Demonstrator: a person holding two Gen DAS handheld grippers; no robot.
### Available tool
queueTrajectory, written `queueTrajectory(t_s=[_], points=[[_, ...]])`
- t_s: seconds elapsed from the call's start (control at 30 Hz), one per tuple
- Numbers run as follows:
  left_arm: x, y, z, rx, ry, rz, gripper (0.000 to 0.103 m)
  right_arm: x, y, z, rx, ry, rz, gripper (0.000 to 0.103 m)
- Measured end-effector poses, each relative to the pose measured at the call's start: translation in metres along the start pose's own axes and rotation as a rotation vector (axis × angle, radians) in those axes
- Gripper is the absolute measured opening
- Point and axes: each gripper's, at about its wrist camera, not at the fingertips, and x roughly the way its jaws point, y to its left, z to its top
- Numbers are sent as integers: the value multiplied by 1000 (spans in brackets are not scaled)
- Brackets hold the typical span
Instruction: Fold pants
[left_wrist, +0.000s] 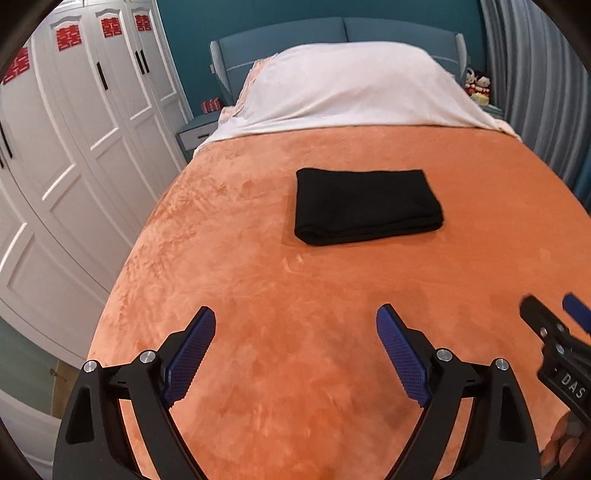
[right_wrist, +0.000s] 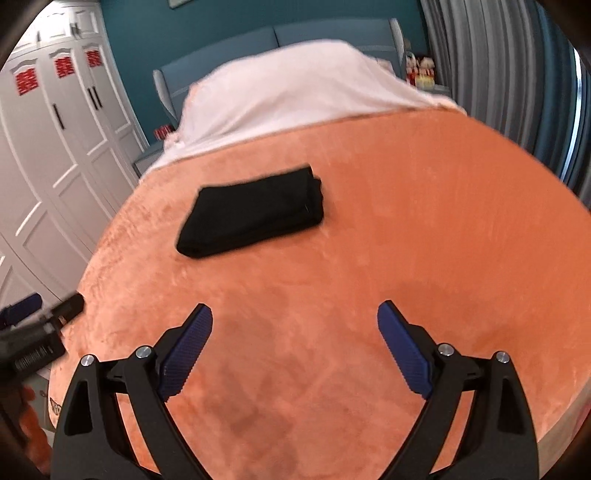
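Lying folded on the orange blanket (left_wrist: 258, 332), well ahead of both spread, empty tongs (left_wrist: 295, 354) (right_wrist: 295, 350), the black pants (left_wrist: 365, 205) look soft, light; grip their thick folded edge.

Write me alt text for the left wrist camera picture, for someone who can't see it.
Black pants, folded into a neat rectangle, lie on an orange blanket covering a bed. The open left gripper hovers in front of them, holding nothing, and the right gripper shows at the right edge. White pillows and a white wardrobe are beyond.
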Motion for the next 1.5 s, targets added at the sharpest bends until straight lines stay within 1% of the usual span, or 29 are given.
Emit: queueTrajectory(t_s=[0.17,0.3,0.37,0.4,0.5,0.6,0.7,0.8,0.87,1.1,1.5], points=[[-35,4,-8,-18,-28,-32,87,-44,23,4,-46,-90,-8,95],[-58,7,-15,-16,-61,-43,87,-64,32,2,-71,-120,-13,95],[-68,7,-19,-10,-81,-38,89,-71,36,-1,-86,-123,-21,95],[-74,7,-21,-6,-92,-28,92,-74,37,-2,-87,-124,-23,95],[-86,6,-26,0,-116,8,92,-81,34,-5,-82,-125,-10,95],[-94,6,-31,-3,-130,25,92,-90,35,-9,-94,-132,-17,95],[-96,10,-34,-22,-111,-15,92,-94,34,-11,-89,-135,-14,95],[-96,18,-37,-61,-88,-84,92,-103,33,-13,-93,-147,-12,95],[-98,22,-39,-75,-88,-105,92,-108,32,-13,-98,-154,-11,95],[-106,20,-44,-57,-104,-83,92,-120,30,-13,-95,-178,-15,95],[-109,19,-47,-42,-107,-65,92,-124,24,-15,-101,-171,-30,95]])
